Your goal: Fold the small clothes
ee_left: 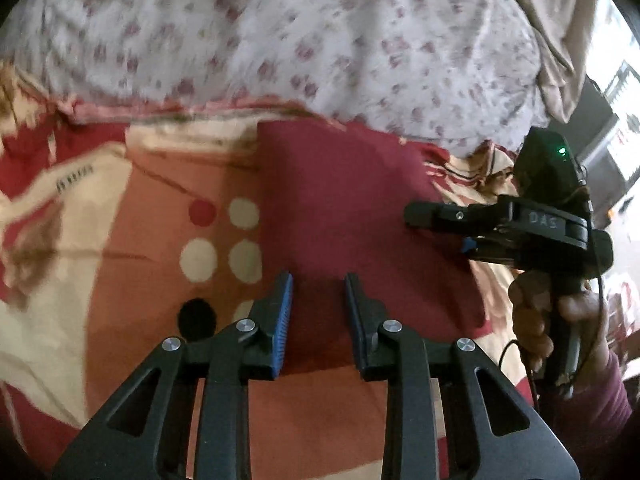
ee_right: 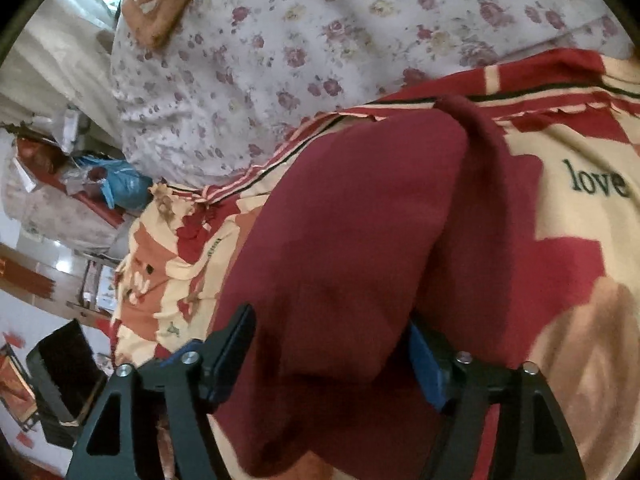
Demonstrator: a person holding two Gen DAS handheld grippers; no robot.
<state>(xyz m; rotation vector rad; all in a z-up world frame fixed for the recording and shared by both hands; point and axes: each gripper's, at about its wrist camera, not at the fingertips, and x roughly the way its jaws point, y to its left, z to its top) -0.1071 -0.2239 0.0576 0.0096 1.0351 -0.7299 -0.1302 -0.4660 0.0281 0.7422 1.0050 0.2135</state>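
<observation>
While the maroon cloth [ee_left: 352, 208] lies as a smooth folded rectangle on the patterned bedsheet [ee_left: 140, 208], the left gripper [ee_left: 318, 312] hovers over its near edge, 2 jaws slightly apart and empty. The right gripper [ee_right: 332, 352] stands wide, cloth between its blue ribbed pads [ee_right: 428, 364], ungripped.

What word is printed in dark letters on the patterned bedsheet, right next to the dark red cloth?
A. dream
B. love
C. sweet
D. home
B: in the right wrist view, "love" stands in dark letters on a cream patch of the bedsheet, just to the right of the dark red cloth.
</observation>
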